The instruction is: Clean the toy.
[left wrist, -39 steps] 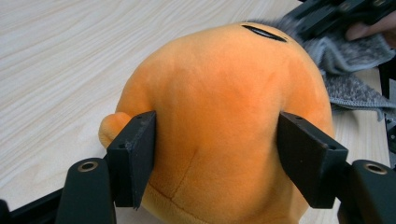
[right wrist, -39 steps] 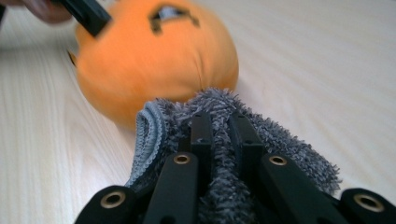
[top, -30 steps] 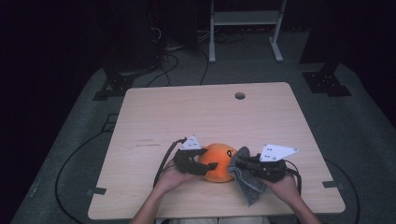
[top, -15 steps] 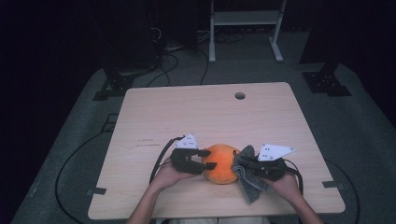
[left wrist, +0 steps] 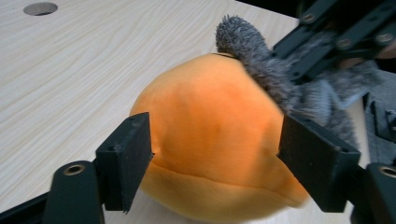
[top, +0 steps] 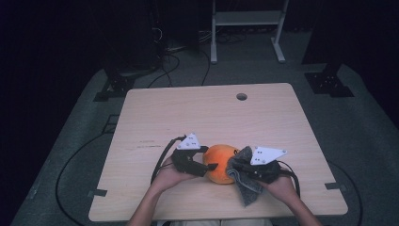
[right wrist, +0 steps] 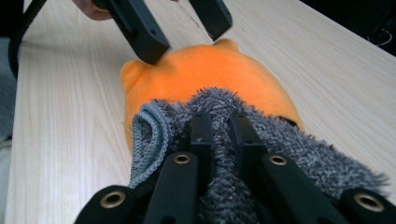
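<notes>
Wiping job: the orange plush toy [top: 221,162] sits on the desk [top: 211,113] near the front edge, about centre, between the two claws.

Left claw [top: 211,166] comes in from the left and brackets the toy. Its jaws have just been opening; in the left gripper view they stand partway apart with the toy [left wrist: 212,140] between them, the pads at its flanks and not visibly squeezing. Reads as a steadying hold so the toy doesn't slide under the wiping pressure.

Right claw [top: 237,168] is clamped tight on a grey cloth [top: 247,186], jaws nearly together with the fabric bunched between them in the right gripper view [right wrist: 219,140]. The bunch is pressed against the toy's right side, and a loose tail hangs down onto the desk.

Toy: rounded, soft short-pile fabric, seam around the lower part, small ear-like nubs on the far end. Cloth: shaggy microfibre, stitched hem. Desk: pale wood grain, cable hole [top: 242,96] at the far edge.
</notes>
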### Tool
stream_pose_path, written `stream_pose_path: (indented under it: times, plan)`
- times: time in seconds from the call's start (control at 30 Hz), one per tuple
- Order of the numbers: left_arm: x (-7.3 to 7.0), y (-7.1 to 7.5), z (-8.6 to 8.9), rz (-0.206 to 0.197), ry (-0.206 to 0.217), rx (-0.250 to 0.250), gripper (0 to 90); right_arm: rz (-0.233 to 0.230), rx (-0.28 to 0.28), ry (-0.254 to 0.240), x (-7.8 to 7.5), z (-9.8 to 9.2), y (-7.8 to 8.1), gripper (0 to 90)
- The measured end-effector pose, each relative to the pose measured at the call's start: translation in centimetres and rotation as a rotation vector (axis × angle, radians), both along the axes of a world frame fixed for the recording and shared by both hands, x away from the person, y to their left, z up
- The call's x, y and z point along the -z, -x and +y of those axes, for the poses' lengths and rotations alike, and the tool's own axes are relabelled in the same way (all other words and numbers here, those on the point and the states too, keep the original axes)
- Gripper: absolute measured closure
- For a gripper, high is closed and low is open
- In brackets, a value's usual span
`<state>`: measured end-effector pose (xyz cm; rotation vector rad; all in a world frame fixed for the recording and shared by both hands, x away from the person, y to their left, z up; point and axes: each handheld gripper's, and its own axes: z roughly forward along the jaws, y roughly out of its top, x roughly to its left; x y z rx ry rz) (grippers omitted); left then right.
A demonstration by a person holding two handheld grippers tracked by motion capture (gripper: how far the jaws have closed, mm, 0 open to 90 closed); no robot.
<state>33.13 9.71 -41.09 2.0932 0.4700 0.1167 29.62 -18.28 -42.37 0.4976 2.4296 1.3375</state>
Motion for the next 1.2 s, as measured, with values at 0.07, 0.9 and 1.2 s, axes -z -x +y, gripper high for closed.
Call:
stream_pose_path:
  times: [0.07,0.9,1.2]
  plan:
    - [0.2,0.0,0.1,0.009,-0.018,0.013,39.2,0.004,0.005,-0.014,0.1,0.0,-0.2,81.2]
    - [1.6,-0.5,-0.6,0.028,-0.034,-0.073,34.5,-0.08,-0.051,0.067,-0.1,1.0,0.6,81.1]
    - [1.6,-0.2,-1.2,-0.021,-0.06,-0.076,41.5,-0.055,0.028,0.087,0.0,-2.1,1.2,80.9]
